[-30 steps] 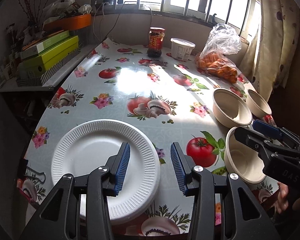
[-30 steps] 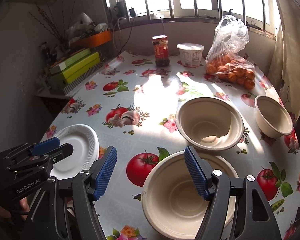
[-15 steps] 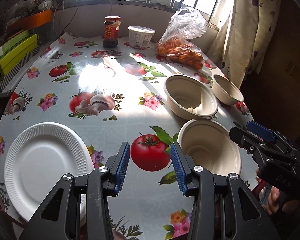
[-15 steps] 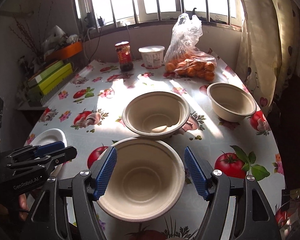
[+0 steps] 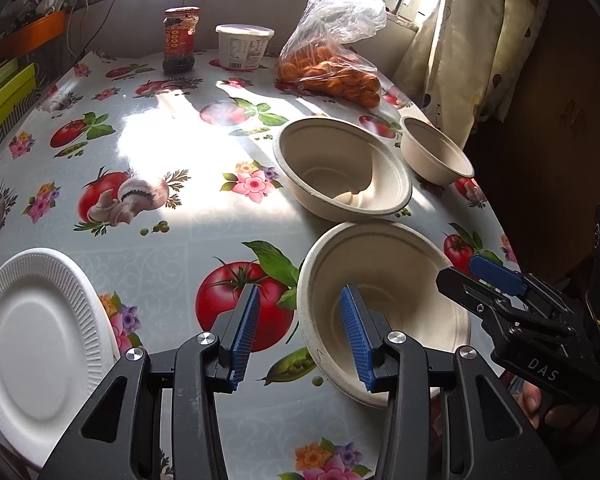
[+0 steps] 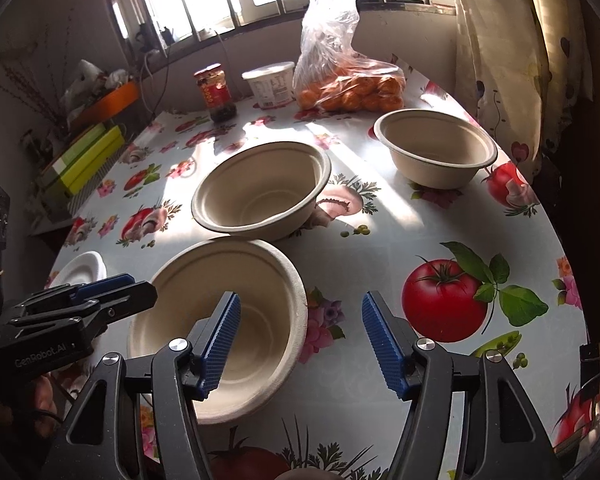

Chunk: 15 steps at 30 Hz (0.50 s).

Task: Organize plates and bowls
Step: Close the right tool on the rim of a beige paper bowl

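Observation:
Three beige paper bowls stand on the tablecloth. The nearest large bowl sits at the table's front edge. My left gripper is open and straddles its left rim, one finger inside, one outside. My right gripper is open and straddles its right rim the same way. A second large bowl stands just behind it. A small bowl is at the far right. A white ribbed plate lies at the front left.
A bag of oranges, a white tub and a dark jar stand at the back by the window. Green boxes lie on a shelf at the left. A curtain hangs at the right.
My left gripper swung right from over the white plate to the near bowl's left rim. My right gripper shifted right, from centred on that bowl to its right rim.

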Tool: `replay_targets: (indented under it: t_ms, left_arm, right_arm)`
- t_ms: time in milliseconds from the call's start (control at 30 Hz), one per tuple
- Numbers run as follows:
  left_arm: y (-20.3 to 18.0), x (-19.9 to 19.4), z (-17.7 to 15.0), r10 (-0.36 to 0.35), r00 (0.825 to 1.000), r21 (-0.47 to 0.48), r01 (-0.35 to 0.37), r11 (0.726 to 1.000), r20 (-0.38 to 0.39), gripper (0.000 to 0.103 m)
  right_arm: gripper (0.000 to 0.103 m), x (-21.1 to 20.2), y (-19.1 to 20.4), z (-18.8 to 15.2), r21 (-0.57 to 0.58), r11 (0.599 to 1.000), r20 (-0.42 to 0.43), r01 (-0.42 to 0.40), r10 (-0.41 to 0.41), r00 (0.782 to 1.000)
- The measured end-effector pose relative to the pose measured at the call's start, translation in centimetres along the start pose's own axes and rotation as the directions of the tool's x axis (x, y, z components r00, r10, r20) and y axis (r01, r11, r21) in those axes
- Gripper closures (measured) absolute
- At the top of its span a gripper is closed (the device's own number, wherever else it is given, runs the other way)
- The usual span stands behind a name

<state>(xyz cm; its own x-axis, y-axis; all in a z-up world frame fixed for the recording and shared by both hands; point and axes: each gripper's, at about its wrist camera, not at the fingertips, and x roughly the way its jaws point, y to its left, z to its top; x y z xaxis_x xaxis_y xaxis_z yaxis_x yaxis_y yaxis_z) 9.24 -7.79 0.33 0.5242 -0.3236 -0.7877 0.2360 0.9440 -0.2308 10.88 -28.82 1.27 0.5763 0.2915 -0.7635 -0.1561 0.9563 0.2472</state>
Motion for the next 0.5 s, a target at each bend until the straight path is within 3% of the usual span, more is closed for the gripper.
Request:
replay_targets:
  t_ms: [267,500]
  left_arm:
    - [-1.3,1.3,0.2,-0.039,0.999,0.005,0.039,0.999,-0.034,0.060]
    - [-2.5,1.7,0.0,-0.069,0.997,0.013,0.070,0.997,-0.041,0.060]
  right_arm:
    - [0.075,0.4,-1.3,-0.3,0.017,0.999,-0.023,-0.028,0.028,0.999]
    - [0.082,0.2,-2.2,-0.4,0.021,0.999,-0.026,-0.037,0.038,0.999]
